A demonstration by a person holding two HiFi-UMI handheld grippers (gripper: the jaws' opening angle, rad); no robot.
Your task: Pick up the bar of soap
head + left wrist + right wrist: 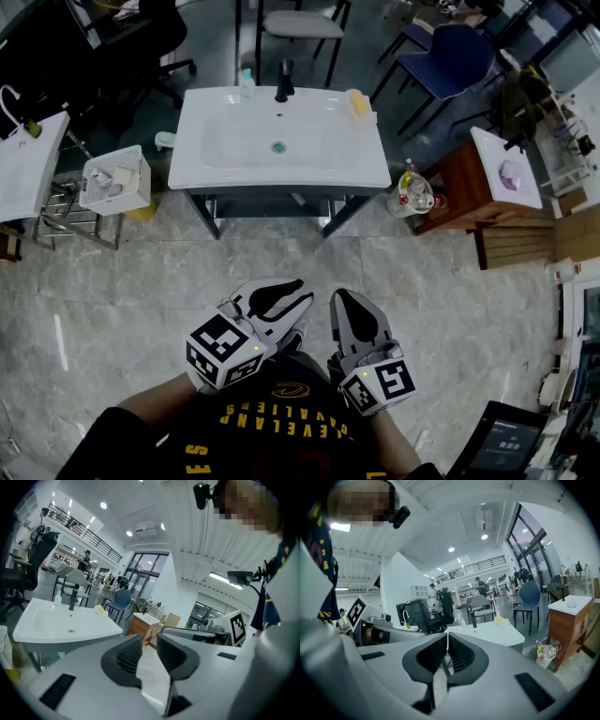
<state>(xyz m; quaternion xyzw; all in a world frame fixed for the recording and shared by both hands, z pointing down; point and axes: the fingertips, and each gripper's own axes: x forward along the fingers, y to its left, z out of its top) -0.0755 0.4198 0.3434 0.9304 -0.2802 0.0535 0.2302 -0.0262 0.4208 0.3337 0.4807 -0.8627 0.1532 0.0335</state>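
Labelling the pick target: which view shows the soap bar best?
Head view: the yellow soap bar sits unobstructed on the sink's far right corner, seen from above. Left gripper view shows it small and side-on; right gripper view shows only a distant yellow speck.

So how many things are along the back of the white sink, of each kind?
Soap: 1
Bottle: 1
Tap: 1
Total: 3
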